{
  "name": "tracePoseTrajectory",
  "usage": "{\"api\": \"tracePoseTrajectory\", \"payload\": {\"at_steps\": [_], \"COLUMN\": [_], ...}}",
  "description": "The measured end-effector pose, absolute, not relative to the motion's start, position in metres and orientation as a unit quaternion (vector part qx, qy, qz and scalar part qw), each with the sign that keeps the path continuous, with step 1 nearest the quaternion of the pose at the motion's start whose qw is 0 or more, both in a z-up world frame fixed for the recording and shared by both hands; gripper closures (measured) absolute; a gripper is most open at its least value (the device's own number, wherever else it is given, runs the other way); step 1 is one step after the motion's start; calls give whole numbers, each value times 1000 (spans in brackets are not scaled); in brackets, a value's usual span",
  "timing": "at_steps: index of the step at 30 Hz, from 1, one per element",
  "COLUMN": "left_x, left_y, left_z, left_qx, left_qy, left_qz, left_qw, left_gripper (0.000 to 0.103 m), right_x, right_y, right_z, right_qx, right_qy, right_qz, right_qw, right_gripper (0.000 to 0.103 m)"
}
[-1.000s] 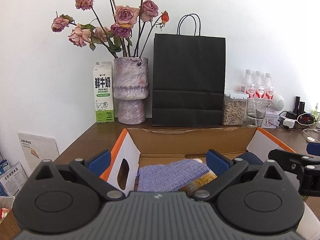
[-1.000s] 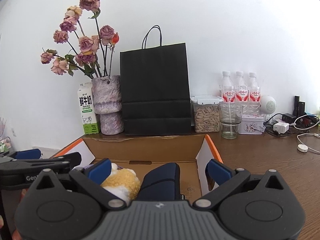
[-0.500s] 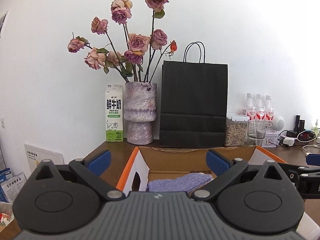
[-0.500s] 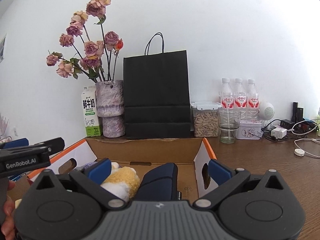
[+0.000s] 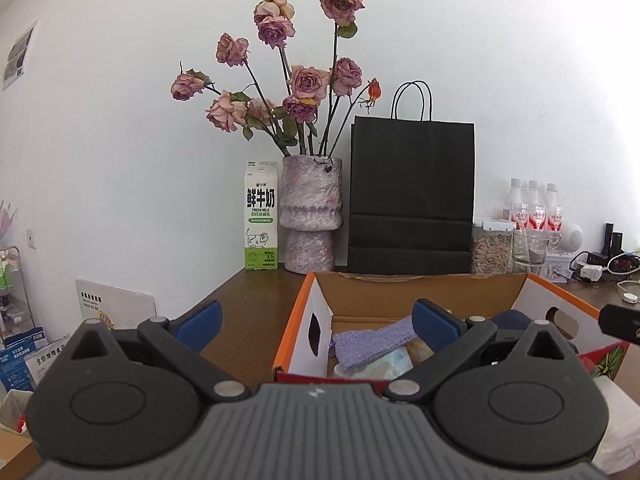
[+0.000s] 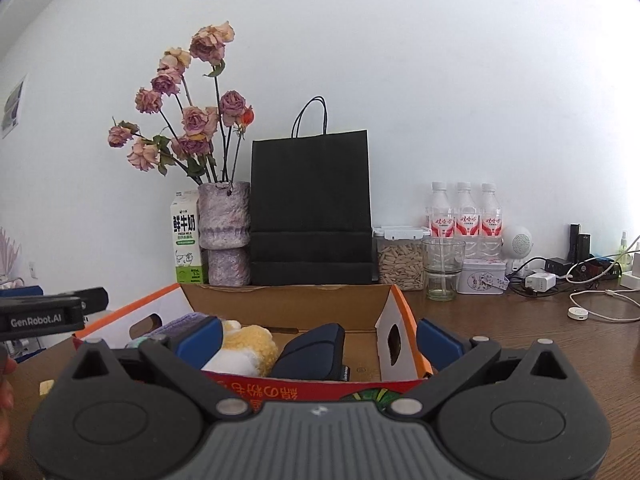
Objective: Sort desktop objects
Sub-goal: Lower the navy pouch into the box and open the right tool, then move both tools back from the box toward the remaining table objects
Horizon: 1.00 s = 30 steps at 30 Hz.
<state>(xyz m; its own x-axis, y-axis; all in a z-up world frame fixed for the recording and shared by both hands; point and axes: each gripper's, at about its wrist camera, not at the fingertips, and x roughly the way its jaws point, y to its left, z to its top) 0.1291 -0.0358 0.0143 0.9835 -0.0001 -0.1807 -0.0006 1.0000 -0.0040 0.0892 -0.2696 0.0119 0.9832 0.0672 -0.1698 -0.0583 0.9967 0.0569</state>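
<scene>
An open cardboard box (image 5: 420,292) with orange-edged flaps sits on the brown desk. It holds a purple knitted cloth (image 5: 376,338), a yellow and white plush toy (image 6: 244,348) and a dark blue pouch (image 6: 316,350). My left gripper (image 5: 316,320) hovers open and empty in front of the box's left flap. The right gripper (image 6: 318,340) is open too, with nothing between its fingers, just before the box (image 6: 288,304) and its red front wall. Each gripper shows at the edge of the other's view.
Along the back wall stand a milk carton (image 5: 261,216), a vase of dried roses (image 5: 311,216), a black paper bag (image 5: 410,200), a seed jar (image 6: 400,260), a glass (image 6: 442,268), water bottles (image 6: 464,216) and a tin. Chargers and cables (image 6: 580,304) lie at the right.
Both grippers have drawn back and away from the box, so its front wall now shows. Both stayed open and empty.
</scene>
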Motion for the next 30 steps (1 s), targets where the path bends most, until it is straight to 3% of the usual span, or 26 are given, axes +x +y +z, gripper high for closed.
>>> {"api": "tracePoseTrajectory", "payload": {"at_steps": [19, 30], "left_x": [83, 80], "left_y": [-3, 2], "left_z": [-5, -9], "left_qx": [-16, -6], "left_qy": [120, 161], "left_qz": [20, -17], "left_qw": [992, 987], "left_gripper": [0, 0], "right_x": [42, 56], "right_y": [-274, -275], "right_z": [-8, -16], "right_qx": [32, 32], "right_qy": [144, 212], "right_qz": [40, 5], "right_qw": [988, 977], "right_gripper": [0, 0]}}
